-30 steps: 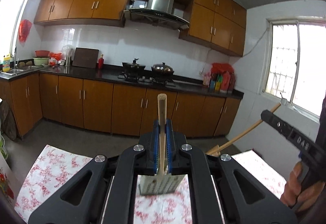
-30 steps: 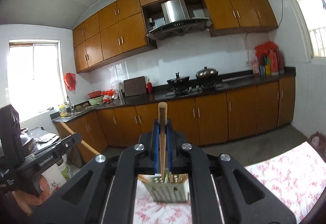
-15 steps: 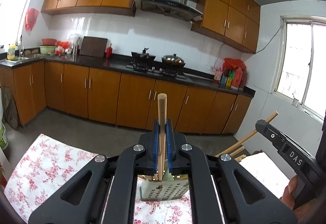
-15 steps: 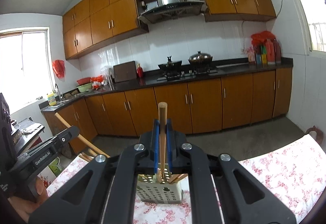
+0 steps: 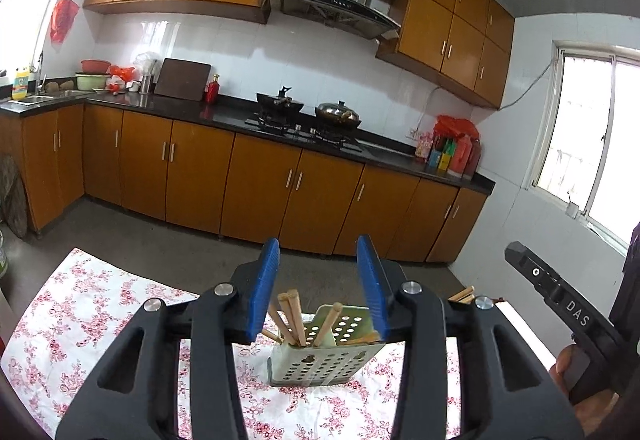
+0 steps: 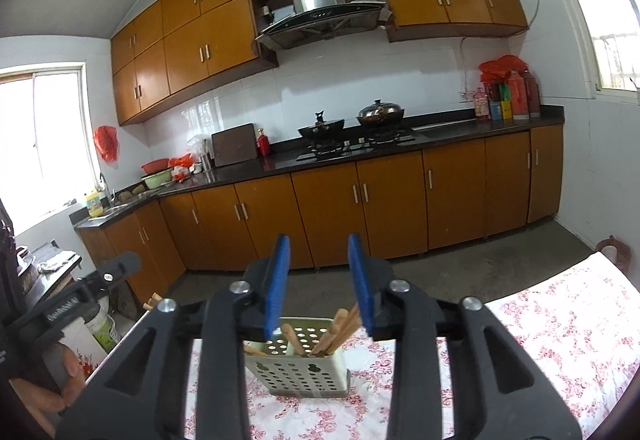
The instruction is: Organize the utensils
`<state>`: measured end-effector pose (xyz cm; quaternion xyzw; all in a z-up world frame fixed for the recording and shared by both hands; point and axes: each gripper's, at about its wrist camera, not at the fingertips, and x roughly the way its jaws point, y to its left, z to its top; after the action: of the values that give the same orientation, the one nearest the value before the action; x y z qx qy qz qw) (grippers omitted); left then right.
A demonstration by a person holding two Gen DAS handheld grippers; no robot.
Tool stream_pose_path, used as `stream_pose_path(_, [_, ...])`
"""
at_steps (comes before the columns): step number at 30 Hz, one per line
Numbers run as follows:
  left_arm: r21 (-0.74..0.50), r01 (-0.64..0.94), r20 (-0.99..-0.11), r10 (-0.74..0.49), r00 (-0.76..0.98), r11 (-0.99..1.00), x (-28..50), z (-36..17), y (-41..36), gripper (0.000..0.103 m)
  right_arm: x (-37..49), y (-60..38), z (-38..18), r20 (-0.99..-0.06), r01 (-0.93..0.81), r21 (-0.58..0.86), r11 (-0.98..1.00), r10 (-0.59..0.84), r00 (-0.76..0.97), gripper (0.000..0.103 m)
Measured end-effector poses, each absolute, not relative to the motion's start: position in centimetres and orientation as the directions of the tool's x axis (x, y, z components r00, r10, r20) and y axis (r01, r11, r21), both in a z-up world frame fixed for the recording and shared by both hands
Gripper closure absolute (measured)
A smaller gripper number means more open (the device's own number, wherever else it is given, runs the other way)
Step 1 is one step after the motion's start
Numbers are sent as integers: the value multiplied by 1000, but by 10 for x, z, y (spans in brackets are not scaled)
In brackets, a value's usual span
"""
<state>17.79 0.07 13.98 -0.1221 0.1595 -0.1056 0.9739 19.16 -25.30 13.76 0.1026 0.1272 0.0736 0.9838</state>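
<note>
A pale perforated utensil holder (image 5: 320, 366) (image 6: 300, 374) stands on the flowered tablecloth (image 5: 80, 320) (image 6: 560, 320). Several wooden chopsticks (image 5: 294, 316) (image 6: 344, 326) lean inside it. My left gripper (image 5: 320, 292) hovers just above and in front of the holder; its jaws are opening, and no chopstick is pinched between the blue pads (image 5: 266, 280). My right gripper (image 6: 319, 286) hangs over the same holder from the other side, its jaws also opening with nothing between them. Each gripper shows at the edge of the other's view, held by a hand (image 5: 568, 364) (image 6: 60, 372).
Beyond the table lies bare grey floor (image 5: 160, 236), then brown base cabinets (image 5: 260, 191) under a dark counter with two pots on the stove (image 5: 304, 107). A white bucket (image 6: 100, 324) stands off the table's left corner. Windows flank the room.
Both grippers sank toward the holder, then opened. The single chopstick each one held upright has left the pads and now stands in the holder with the others.
</note>
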Motion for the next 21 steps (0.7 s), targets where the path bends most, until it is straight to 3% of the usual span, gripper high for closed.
stream_pose_path(5, [-268, 155, -270, -229, 935, 951, 158, 142, 14, 50, 171, -262, 136, -220, -92, 213, 973, 139, 966, 50])
stream_pose_path(12, [-195, 118, -237, -164, 958, 974, 120, 132, 27, 10, 121, -254, 121, -190, -58, 140, 988, 85, 978, 7])
stream_pose_path(15, [-162, 106, -219, -140, 965, 981, 103, 124, 30, 2, 98, -243, 111, -164, -27, 69, 997, 38, 986, 4])
stream_pose_path(21, [-87, 63, -224, -81, 971, 994, 74, 96, 30, 2, 65, -222, 79, -201, 15, -14, 1000, -18, 979, 4])
